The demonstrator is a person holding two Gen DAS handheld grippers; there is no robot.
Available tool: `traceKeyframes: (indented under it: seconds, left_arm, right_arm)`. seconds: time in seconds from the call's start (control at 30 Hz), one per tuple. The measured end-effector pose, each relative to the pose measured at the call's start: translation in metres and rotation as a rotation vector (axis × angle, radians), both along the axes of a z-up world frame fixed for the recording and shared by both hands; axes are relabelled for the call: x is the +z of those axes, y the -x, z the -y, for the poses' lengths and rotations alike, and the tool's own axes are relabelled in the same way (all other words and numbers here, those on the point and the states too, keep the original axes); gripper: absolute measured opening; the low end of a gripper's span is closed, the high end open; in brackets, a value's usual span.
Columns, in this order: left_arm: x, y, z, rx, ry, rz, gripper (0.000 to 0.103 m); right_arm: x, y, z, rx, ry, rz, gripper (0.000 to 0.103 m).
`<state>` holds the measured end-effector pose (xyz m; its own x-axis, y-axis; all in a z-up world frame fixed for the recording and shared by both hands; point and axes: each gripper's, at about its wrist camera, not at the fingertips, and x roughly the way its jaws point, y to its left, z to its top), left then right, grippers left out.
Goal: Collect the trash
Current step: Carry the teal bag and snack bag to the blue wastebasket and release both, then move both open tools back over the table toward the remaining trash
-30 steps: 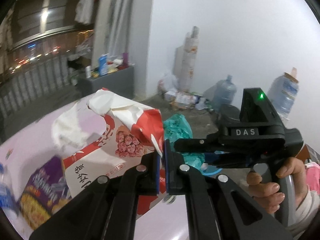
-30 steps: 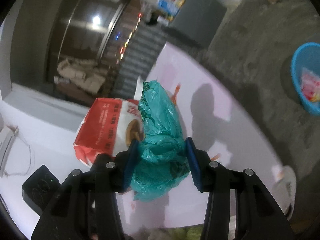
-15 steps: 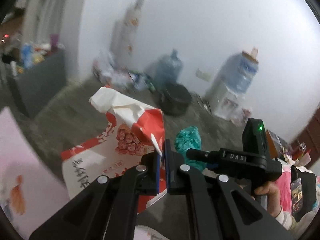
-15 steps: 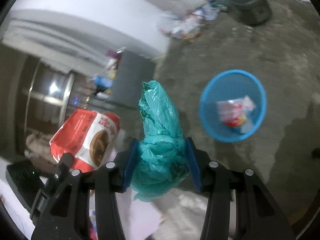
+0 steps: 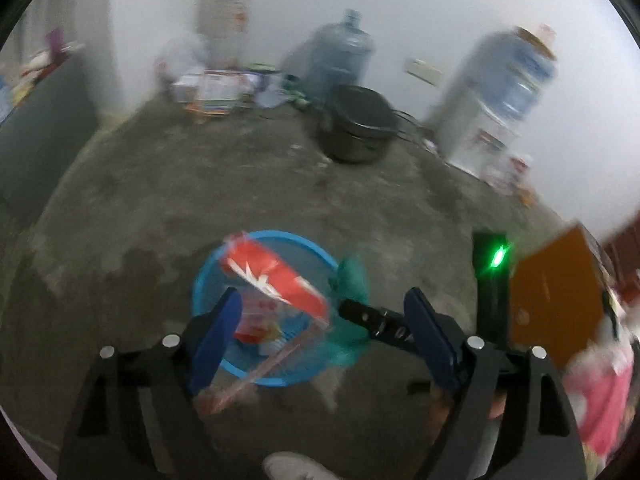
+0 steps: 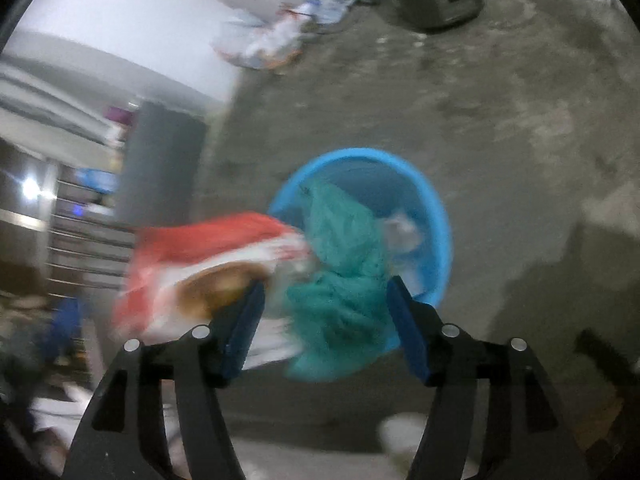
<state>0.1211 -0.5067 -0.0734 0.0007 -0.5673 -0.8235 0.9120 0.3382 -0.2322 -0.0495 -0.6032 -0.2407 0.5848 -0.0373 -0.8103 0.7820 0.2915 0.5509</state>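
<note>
Over the blue basket (image 5: 224, 364) on the floor, both the left gripper (image 5: 320, 332) and right gripper (image 6: 324, 320) show fingers spread wide, so holding them centred lets the red wrapper (image 5: 276, 276) and green bag (image 6: 344, 280) drop inside, though blur probably hides whether either clears the rim.

Basket (image 5: 200, 280): bright blue. Wrapper (image 5: 276, 276): red, white markings; in the right wrist view (image 6: 208, 256) red over white with a brown-orange round print, blurred. Bag (image 6: 344, 280): teal green, crumpled. Left gripper (image 5: 324, 336): black frame, dark blue pads, silver screws. Right gripper (image 6: 324, 328): same colours, with a green light (image 5: 498, 258) on its black body. Floor (image 5: 200, 184): mottled grey. Pot (image 5: 356, 124): black. Jug (image 5: 340, 60): translucent blue. Wall (image 5: 420, 12): white. Board (image 5: 556, 300): orange-brown.
</note>
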Motion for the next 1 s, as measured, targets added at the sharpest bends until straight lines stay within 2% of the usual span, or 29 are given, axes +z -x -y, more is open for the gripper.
traceKeyframes:
  seconds: [0.07, 0.13, 0.2, 0.37, 0.47, 0.63, 0.77, 0.9, 1.0]
  left_arm:
    - [-0.002, 0.000, 0.000, 0.014, 0.004, -0.022, 0.090]
    - [0.001, -0.001, -0.004, 0.015, 0.026, -0.025, 0.093]
    - [0.005, 0.000, -0.010, 0.021, 0.038, 0.005, 0.094]
    - [0.026, 0.000, -0.030, 0.065, 0.099, 0.015, 0.096]
    - [0.045, 0.002, -0.051, 0.082, 0.141, 0.012, 0.097]
    - [0.074, 0.009, -0.092, 0.102, 0.171, 0.050, 0.097]
    - [0.093, 0.012, -0.140, 0.155, 0.226, 0.040, 0.097]
    - [0.110, 0.009, -0.195, 0.238, 0.278, 0.037, 0.097]
    - [0.123, 0.003, -0.233, 0.269, 0.285, 0.087, 0.097]
  right_arm:
    - [-0.009, 0.006, 0.002, -0.015, 0.005, -0.034, 0.061]
    - [-0.013, 0.017, 0.001, -0.042, -0.019, 0.004, 0.061]
    - [-0.012, 0.027, -0.001, -0.063, -0.014, 0.013, 0.061]
    - [0.010, 0.046, -0.004, -0.110, 0.016, 0.053, 0.061]
    - [0.031, 0.045, -0.008, -0.099, 0.053, 0.077, 0.061]
    - [0.073, 0.035, -0.024, -0.031, 0.137, 0.118, 0.061]
    - [0.104, 0.023, -0.045, 0.055, 0.199, 0.162, 0.061]
    - [0.133, 0.000, -0.075, 0.180, 0.243, 0.198, 0.061]
    - [0.153, -0.018, -0.098, 0.272, 0.276, 0.226, 0.061]
